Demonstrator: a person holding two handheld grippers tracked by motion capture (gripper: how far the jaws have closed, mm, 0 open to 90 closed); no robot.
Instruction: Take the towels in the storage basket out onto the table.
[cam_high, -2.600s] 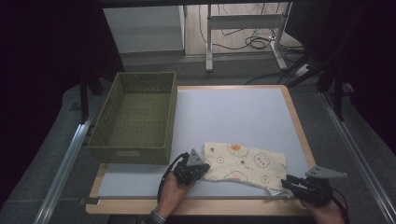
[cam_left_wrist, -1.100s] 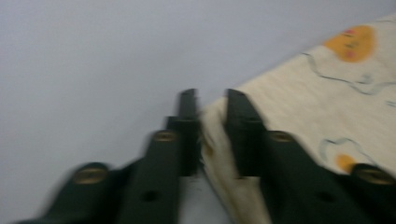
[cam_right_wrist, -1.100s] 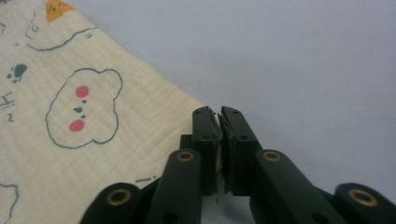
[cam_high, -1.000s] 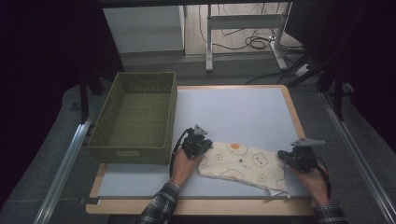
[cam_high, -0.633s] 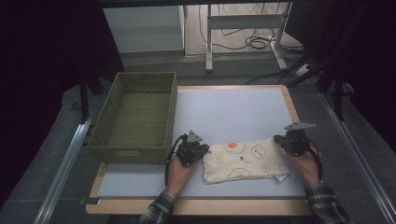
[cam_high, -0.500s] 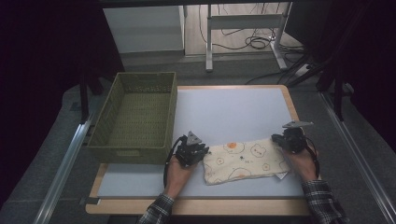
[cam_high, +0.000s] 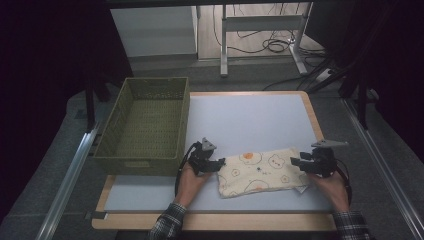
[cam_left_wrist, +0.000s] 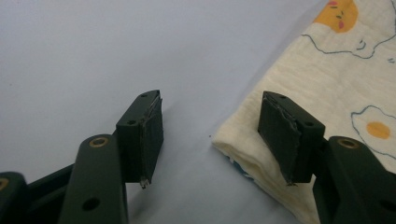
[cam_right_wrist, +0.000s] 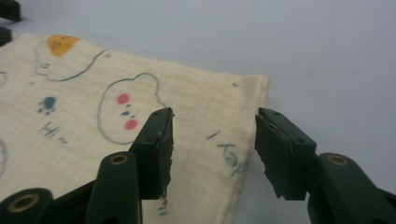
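Observation:
A cream cloth (cam_high: 260, 172) printed with eggs and bears lies folded flat on the table's near half. My left gripper (cam_high: 220, 164) sits at the cloth's left end. In the left gripper view its jaws (cam_left_wrist: 210, 140) stand apart, having just been opening. The cloth's folded corner (cam_left_wrist: 336, 74) reaches into the gap by the right-hand pad, unpinched. My right gripper (cam_high: 296, 162) sits at the cloth's right end. Its jaws (cam_right_wrist: 212, 149) have also just been opening. They hover over the cloth's edge (cam_right_wrist: 93, 116) without pressing on it.
A green woven basket (cam_high: 145, 125) stands on the table's left side, close to my left gripper. The pale mat (cam_high: 250, 120) has a wooden rim (cam_high: 311, 112). Cables and table legs lie on the floor beyond the far edge.
Both grippers carried the cloth's near edge away from the person, folding it into a narrower strip. Both jaws then opened and let go of the cloth, and the right gripper drew back to the right.

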